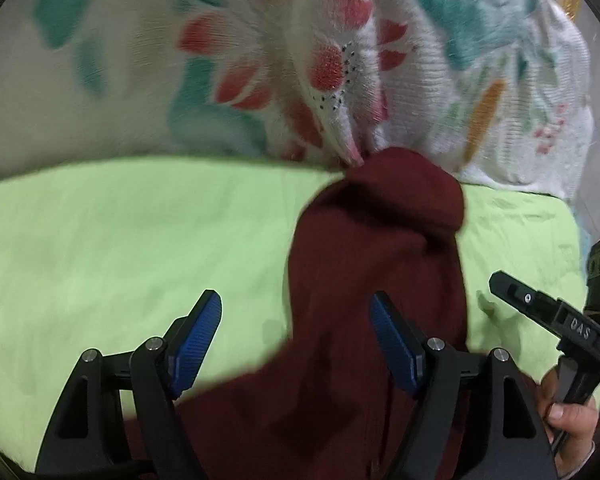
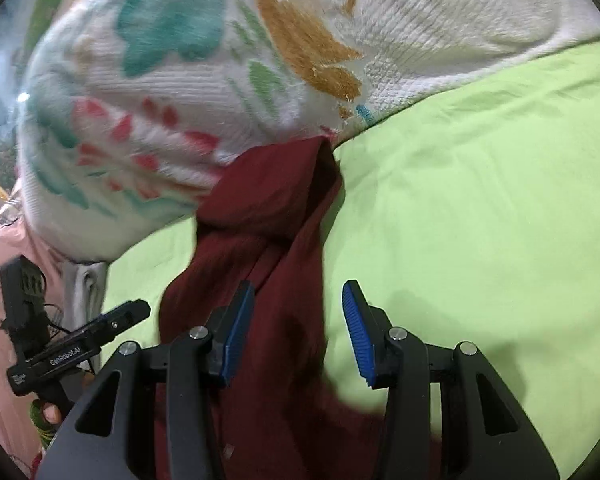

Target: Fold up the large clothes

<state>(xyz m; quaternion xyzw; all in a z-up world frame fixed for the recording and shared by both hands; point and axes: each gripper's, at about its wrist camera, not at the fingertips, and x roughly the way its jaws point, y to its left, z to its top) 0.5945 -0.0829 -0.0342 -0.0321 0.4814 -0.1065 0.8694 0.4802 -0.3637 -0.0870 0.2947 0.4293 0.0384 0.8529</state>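
A dark red garment [image 1: 376, 264] lies in a long bunched strip on the lime-green sheet [image 1: 120, 240], its far end against the floral blanket. My left gripper [image 1: 296, 328] is open, its blue pads apart above the garment's left edge, holding nothing. In the right wrist view the same garment [image 2: 260, 240] runs up the middle. My right gripper [image 2: 300, 320] is open over the garment's right edge, empty. The right gripper's body also shows in the left wrist view [image 1: 556, 320], and the left gripper's body shows in the right wrist view [image 2: 80, 344].
A thick white blanket with red, teal and orange flowers [image 1: 340, 60] is heaped along the far side of the bed [image 2: 220, 60]. Pink patterned cloth [image 2: 4, 280] lies at the left. The green sheet [image 2: 480, 220] spreads wide to the right.
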